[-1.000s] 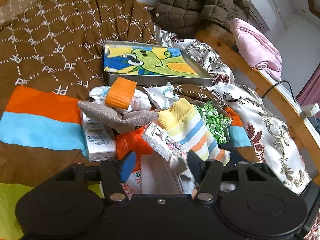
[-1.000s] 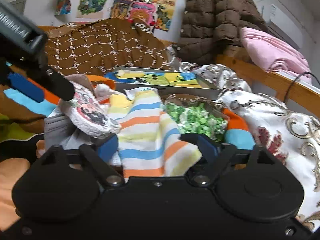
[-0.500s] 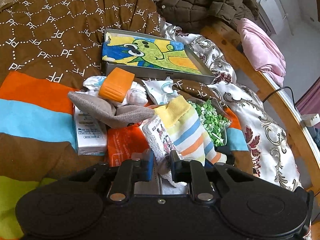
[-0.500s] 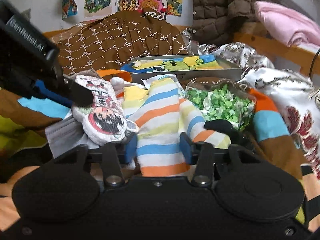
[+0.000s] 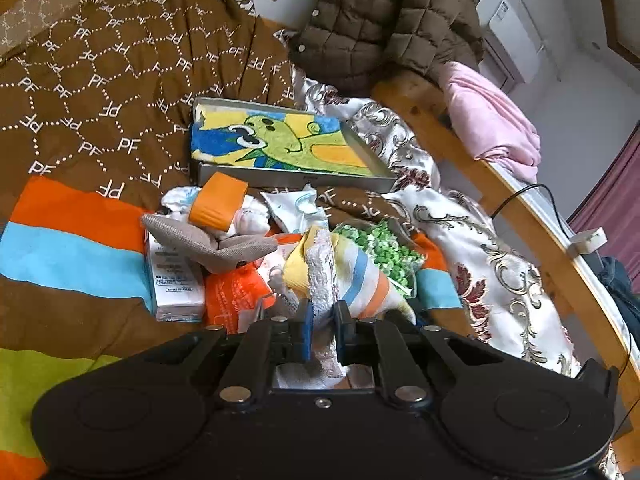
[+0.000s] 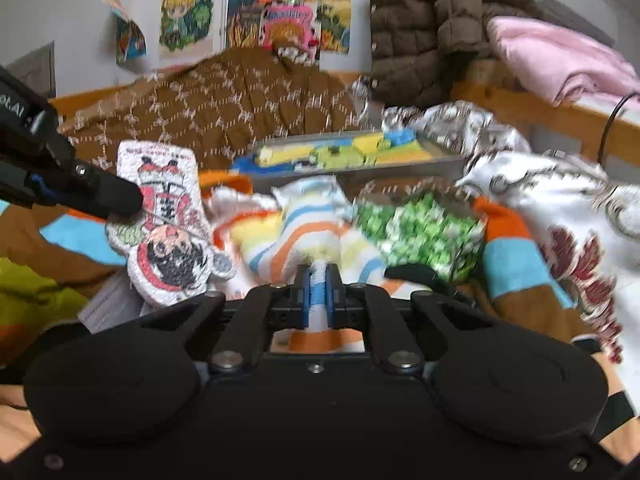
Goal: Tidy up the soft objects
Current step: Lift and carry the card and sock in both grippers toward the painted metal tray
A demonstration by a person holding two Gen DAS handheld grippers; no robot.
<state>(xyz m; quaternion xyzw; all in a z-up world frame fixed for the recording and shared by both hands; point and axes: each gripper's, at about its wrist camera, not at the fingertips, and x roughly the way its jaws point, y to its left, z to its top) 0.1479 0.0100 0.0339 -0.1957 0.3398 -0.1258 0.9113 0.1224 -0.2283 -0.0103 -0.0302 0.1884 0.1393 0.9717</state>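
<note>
On the bed, at the far left of the left wrist view, lies a quilt [image 5: 72, 240] banded in orange, light blue, brown and green, with a brown PF-lettered cover [image 5: 120, 80] heaped behind it. Next to the right comes the pile of small goods: a white tissue pack [image 5: 172, 280] lying flat, a grey-brown cloth pouch [image 5: 216, 244] draped across its upper end, an orange block [image 5: 218, 200] resting on white cloth just behind, and an orange plastic packet [image 5: 232, 296] beside the tissue pack. Behind the pile sits a shallow metal tray [image 5: 288, 178] lined with a cartoon-print towel [image 5: 280, 144]. At centre, the left gripper [image 5: 321, 322] is pinched tight on a white cartoon-print plush piece [image 5: 320, 276], which stands on edge between the blue pads. Seen from the right wrist view, that same plush piece [image 6: 168, 224] is held clear of the bedding, its printed face showing, with the left gripper [image 6: 120, 200] entering from the left. Just beside it lies the striped towel [image 6: 304, 232], and the right gripper [image 6: 317, 296] is closed on a bunched fold of it; the towel's far end rests on the pile. Touching the towel's right side is a clear bag of green pieces [image 6: 420, 232]. Farther right lies a white floral-patterned cloth [image 6: 560, 200], and beyond it a wooden bed rail [image 5: 520, 216] carries a pink garment [image 5: 492, 124], with a brown quilted jacket [image 5: 384, 20] behind.
</note>
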